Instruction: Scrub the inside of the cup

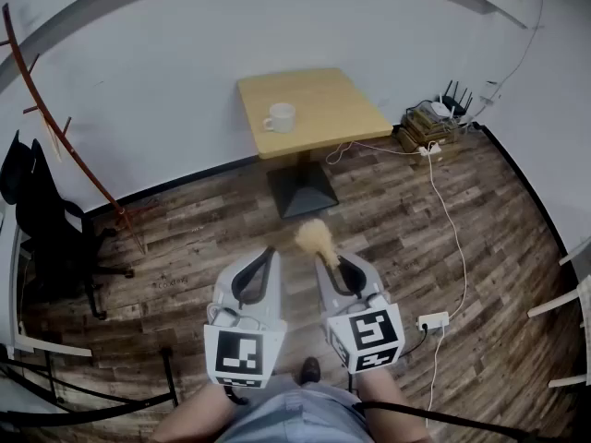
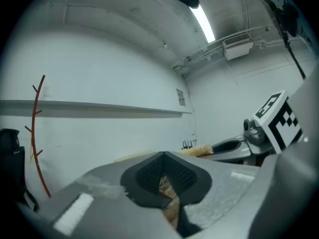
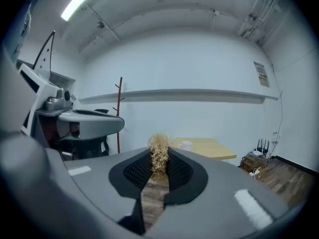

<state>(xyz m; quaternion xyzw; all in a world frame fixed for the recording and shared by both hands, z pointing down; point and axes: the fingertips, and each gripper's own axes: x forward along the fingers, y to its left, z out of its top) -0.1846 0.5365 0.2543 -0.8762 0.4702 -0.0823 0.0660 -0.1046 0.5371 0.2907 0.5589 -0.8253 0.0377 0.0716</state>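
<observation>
Head view: the white cup (image 1: 280, 116) stands upright on a small square wooden counter (image 1: 325, 98) against the far wall, well apart from both tools, which are held out level in front of the person over a plank floor (image 1: 416, 238). The left tool (image 1: 268, 257) is pressed together on nothing, and the right tool (image 1: 328, 268) pinches a pale, straw-like scrubber (image 1: 314, 238) whose tuft sticks out past its tips. The cup looks like glazed ceramic, with a round wall and a handle on its left side. It is probably light, stiff and smooth, so it may slip or turn under hard pads and could chip if knocked over. The handle or the rim wall looks like the safest place to hold it while the other tool works inside. Left gripper view: the black ribbed pads meet with no gap and nothing between them, and the right tool's grey body and the bristly tuft show off to the side. Right gripper view: the ribbed pads close on the base of the scrubber, a loose, springy bundle of dry fibres that should bend easily against the cup's inner wall. The cup appears beyond it on the counter's pale top.
</observation>
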